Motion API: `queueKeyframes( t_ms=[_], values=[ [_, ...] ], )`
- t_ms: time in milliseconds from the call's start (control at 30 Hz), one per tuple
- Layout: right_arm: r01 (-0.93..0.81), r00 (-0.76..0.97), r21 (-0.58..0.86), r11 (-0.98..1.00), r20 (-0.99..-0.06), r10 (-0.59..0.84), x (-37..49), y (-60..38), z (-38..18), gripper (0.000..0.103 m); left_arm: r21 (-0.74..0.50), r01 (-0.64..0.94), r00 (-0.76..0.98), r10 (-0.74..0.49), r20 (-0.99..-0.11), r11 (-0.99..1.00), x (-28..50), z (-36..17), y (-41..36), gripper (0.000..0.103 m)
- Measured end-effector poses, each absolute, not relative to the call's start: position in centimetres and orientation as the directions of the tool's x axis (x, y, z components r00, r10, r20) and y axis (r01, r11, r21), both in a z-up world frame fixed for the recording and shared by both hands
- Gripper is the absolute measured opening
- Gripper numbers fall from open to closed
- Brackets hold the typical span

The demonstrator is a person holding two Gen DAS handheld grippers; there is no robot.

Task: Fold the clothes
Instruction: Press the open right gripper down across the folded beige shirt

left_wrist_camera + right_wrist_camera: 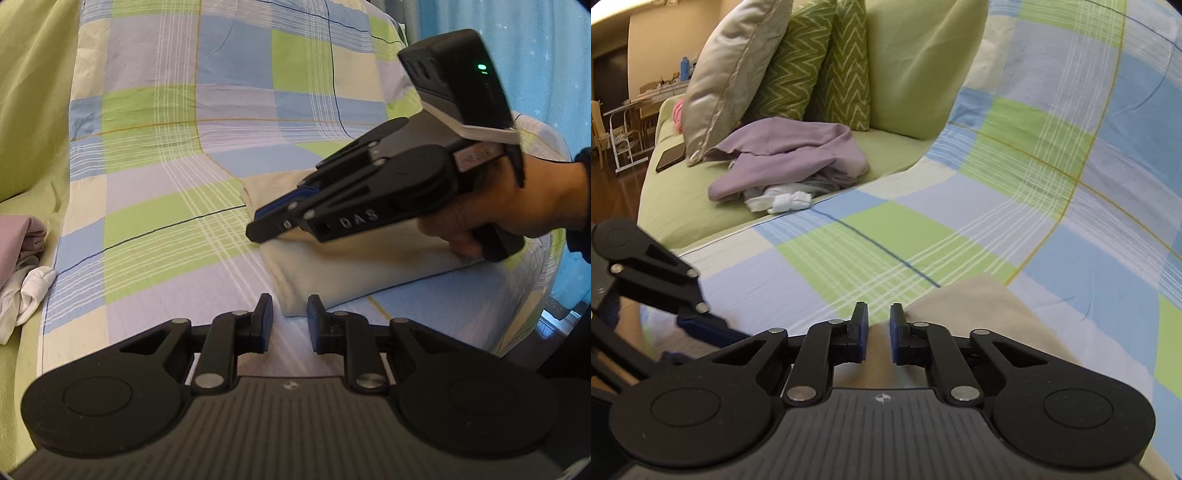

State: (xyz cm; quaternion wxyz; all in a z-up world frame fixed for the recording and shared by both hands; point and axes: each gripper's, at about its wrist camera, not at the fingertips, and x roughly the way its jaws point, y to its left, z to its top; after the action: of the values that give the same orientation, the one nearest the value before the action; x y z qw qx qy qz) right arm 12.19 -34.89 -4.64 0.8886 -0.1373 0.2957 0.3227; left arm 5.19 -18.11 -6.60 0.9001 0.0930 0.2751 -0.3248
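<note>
A folded cream garment [351,266] lies on the checked sheet [166,177] that covers the sofa seat. In the left wrist view a hand holds my right gripper [255,232] low over the garment's left part. In its own view my right gripper [878,325] stands a little open, with the cream garment [979,302] lying flat underneath and nothing pinched. My left gripper [289,308] is open just short of the garment's near corner, without touching it. From the right wrist view my left gripper [701,326] shows at the lower left.
A heap of unfolded clothes, lilac [790,158] over white [783,201], lies on the green sofa [683,199] to the left. Cushions [798,62] lean on the backrest and a dark phone [670,157] lies beside them. A blue curtain [535,55] hangs at the right.
</note>
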Motion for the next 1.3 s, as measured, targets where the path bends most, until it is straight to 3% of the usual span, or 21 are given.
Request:
queueKeyframes(
  t_ms=[200, 367, 533, 667, 900, 1100, 1200, 1300],
  values=[
    [-0.624, 0.643, -0.040, 0.780, -0.593, 0.484, 14.2, -35.5, -4.6, 0.000, -0.011, 0.637, 0.634, -0.531, -0.563, 0.771, 5.4, -6.5, -18.2, 0.018],
    [-0.592, 0.693, -0.048, 0.804, -0.540, 0.478, 12.6, -36.4, -2.2, 0.008, -0.042, 0.637, 0.636, -0.555, -0.536, 0.770, 5.3, -5.4, -18.4, 0.017],
    [-0.581, 0.654, -0.056, 0.812, -0.627, 0.424, 12.8, -37.0, -4.3, 0.009, -0.032, 0.636, 0.633, -0.544, -0.550, 0.771, 5.9, -5.8, -19.3, 0.017],
    [-0.543, 0.687, -0.061, 0.838, -0.606, 0.401, 14.2, -36.7, -4.3, 0.010, -0.024, 0.632, 0.631, -0.531, -0.566, 0.775, 6.4, -6.2, -19.9, 0.019],
    [-0.504, 0.722, -0.065, 0.861, -0.578, 0.380, 16.2, -36.9, -4.8, 0.013, -0.086, 0.620, 0.618, -0.553, -0.558, 0.780, 6.8, -5.7, -19.4, 0.019],
    [-0.467, 0.744, 0.016, 0.884, -0.533, 0.403, 14.3, -38.2, -1.8, 0.012, -0.145, 0.610, 0.607, -0.578, -0.545, 0.779, 7.2, -5.1, -18.8, 0.019],
    [-0.456, 0.711, -0.016, 0.890, -0.609, 0.353, 14.8, -37.5, -3.1, 0.012, -0.130, 0.612, 0.603, -0.566, -0.562, 0.780, 7.8, -5.5, -19.3, 0.018],
    [-0.441, 0.708, -0.026, 0.897, -0.624, 0.330, 16.2, -37.1, -4.6, 0.010, -0.106, 0.613, 0.604, -0.551, -0.576, 0.783, 8.2, -6.1, -19.8, 0.020]
  ],
)
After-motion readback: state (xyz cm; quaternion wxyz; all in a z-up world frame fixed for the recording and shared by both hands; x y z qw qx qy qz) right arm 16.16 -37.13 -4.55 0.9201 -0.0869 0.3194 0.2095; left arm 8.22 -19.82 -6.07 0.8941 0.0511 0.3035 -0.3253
